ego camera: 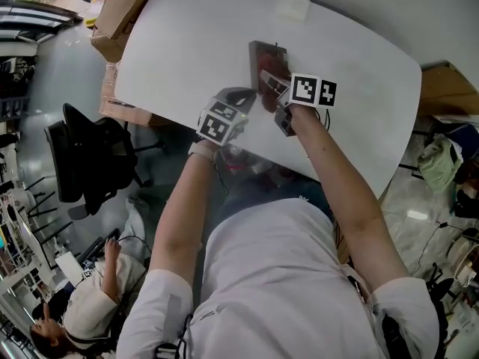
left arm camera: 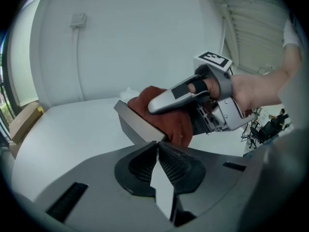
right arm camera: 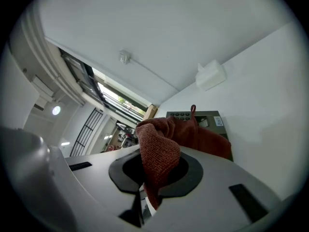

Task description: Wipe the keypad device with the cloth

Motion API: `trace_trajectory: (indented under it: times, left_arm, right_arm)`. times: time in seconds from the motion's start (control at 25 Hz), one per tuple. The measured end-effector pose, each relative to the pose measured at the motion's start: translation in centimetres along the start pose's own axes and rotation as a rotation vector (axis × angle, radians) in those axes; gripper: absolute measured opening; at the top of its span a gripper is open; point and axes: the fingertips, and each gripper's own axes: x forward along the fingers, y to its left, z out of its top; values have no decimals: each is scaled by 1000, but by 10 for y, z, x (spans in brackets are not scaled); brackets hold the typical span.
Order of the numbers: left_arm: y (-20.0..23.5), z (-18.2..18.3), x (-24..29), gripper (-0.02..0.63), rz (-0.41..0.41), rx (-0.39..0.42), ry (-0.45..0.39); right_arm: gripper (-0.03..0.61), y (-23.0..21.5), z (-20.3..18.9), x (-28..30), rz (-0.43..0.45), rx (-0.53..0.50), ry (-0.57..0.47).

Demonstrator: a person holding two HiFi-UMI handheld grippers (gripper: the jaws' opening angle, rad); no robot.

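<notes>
Held a fold of the cloth (right arm camera: 159, 153) clamped in the right claw (right arm camera: 147, 195), the rest draped ahead over the near part of the keypad device (right arm camera: 205, 116). Had the left claw (left arm camera: 157, 146) closed tip to tip, empty, just beside the device's near corner. Found the device flat on the desk (ego camera: 187, 43), long axis running away from the body, keys bare at the far end. Judged the wiping stroke to run forward, right claw nearer.

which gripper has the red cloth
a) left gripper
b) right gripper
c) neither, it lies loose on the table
b: the right gripper has the cloth clamped in its fingers, and the rest of it drapes over the keypad device.
</notes>
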Motion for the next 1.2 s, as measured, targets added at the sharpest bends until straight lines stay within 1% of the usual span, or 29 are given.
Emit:
trace_trajectory:
  times: [0.16,0.32,0.4,0.68,1.0,1.2]
  left_arm:
    - [0,0,0,23,1,0,4]
    - [0,0,1,23,4,-9,-3]
    - [0,0,1,23,5,-14,-9]
    - [1,-2,2,23,0,-24,-10]
    - [5,-2,1,23,1,-32,-11]
    - [6,-3,2,23,2,-39,-11]
  right_arm:
    - [53,-3,-5,5,-7,-13,21]
    - [52,-8,-6,6,-10,-55,45]
    - [51,-9,-6,6,-7,-52,44]
    - [49,-18,-7,5,2,1,17]
    - [49,-40,-6,2,-16,52,4]
    - [49,-56,-7,-1,-23,120,-14]
